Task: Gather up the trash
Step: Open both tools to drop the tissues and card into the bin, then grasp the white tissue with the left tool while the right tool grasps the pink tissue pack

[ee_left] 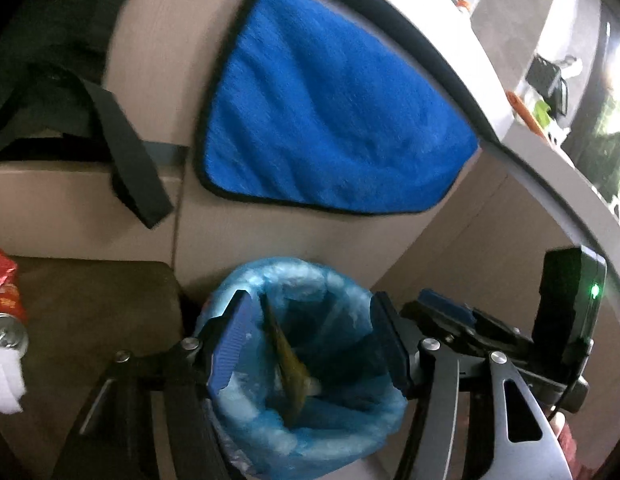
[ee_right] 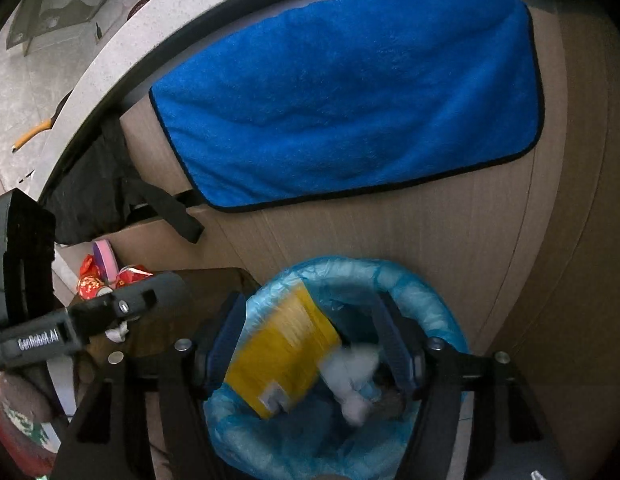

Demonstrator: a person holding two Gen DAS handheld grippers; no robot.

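A bin lined with a light-blue bag (ee_left: 350, 432) (ee_right: 426, 292) stands against a cabinet. My left gripper (ee_left: 310, 300) hangs open right above its mouth. A yellow wrapper (ee_left: 290, 364) is seen edge-on between the blue pads (ee_left: 234, 340), touching neither. My right gripper (ee_right: 310, 300) is open over the same bin. A blurred yellow packet (ee_right: 282, 356) and a white crumpled tissue (ee_right: 354, 380) lie loose between its fingers, inside the bag. Each gripper shows at the edge of the other's view: the right one (ee_left: 446, 308) and the left one (ee_right: 126, 304).
A blue towel (ee_left: 330, 112) (ee_right: 350, 100) and black straps (ee_left: 130, 152) hang on the cabinet front. Left of the bin, a brown surface (ee_left: 94, 308) holds red wrappers (ee_right: 90, 280), a can (ee_left: 6, 336) and white tissue (ee_left: 4, 380). The grey countertop edge (ee_right: 122, 48) runs above.
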